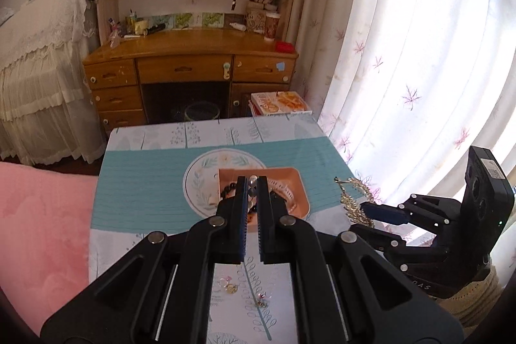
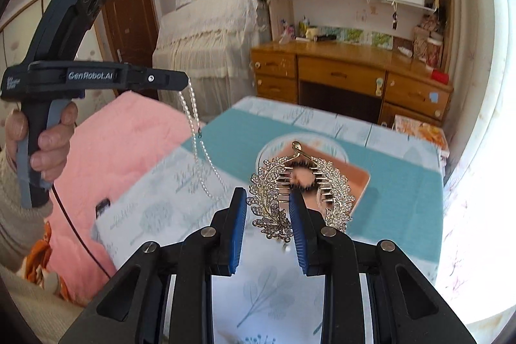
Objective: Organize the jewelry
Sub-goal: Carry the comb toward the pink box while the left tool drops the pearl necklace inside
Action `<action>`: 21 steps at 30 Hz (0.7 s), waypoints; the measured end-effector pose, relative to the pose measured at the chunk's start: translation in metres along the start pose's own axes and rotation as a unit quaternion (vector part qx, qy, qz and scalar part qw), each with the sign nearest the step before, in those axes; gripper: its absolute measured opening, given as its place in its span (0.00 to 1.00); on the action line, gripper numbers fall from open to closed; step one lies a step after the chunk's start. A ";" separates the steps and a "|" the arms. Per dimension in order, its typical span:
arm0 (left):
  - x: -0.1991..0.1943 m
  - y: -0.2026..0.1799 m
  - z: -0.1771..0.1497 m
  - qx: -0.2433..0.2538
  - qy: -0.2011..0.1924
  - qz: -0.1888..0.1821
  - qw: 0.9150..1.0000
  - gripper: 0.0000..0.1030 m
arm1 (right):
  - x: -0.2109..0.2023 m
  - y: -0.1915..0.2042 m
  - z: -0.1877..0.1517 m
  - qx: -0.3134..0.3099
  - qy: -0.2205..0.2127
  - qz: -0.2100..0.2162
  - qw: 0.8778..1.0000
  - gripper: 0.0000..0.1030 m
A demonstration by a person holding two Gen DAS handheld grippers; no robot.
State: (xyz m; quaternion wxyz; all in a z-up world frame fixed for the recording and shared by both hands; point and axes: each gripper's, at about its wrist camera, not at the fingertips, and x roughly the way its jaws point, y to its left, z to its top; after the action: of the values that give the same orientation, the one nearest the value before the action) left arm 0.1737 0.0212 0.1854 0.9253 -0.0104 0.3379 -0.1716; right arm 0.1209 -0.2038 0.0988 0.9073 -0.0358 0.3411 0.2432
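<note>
My left gripper [image 1: 253,182] is shut on a white pearl necklace [image 2: 196,147], which hangs from its tips [image 2: 183,79] down toward the tablecloth. My right gripper [image 2: 267,199] is open, and a gold rhinestone leaf hair comb [image 2: 300,192] rests against its right finger [image 2: 298,215] above the table; in the left wrist view the comb [image 1: 353,202] sits at its tips. A peach tray [image 1: 290,179] with a dark bead bracelet [image 1: 227,191] and other pieces lies on the table's round motif. Small earrings [image 1: 230,287] lie on the cloth below my left gripper.
The table has a teal and white leaf-print cloth [image 1: 145,182]. A pink blanket [image 1: 38,231] lies to the left. A floral curtain [image 1: 419,70] hangs at the right. A wooden desk [image 1: 190,66] and bookshelf stand beyond, with a book [image 1: 280,102] near the table's far edge.
</note>
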 end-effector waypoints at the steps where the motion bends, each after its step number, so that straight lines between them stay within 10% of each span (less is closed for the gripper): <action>1: -0.003 -0.004 0.008 0.004 -0.010 -0.003 1.000 0.03 | -0.002 -0.001 0.009 0.003 -0.004 -0.001 1.000 0.26; 10: 0.018 -0.030 0.057 0.018 -0.037 -0.007 0.999 0.03 | 0.018 -0.040 0.082 0.075 -0.004 0.000 0.997 0.26; 21: 0.160 -0.018 0.028 -0.005 0.054 -0.012 0.998 0.03 | 0.095 -0.099 0.074 0.163 0.047 0.003 0.986 0.26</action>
State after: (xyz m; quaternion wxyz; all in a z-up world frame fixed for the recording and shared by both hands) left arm 0.2994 -0.0502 0.1099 0.9034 -0.0103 0.3882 -0.1817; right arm 0.2735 -0.2340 0.0852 0.8832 0.1016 0.4188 0.1848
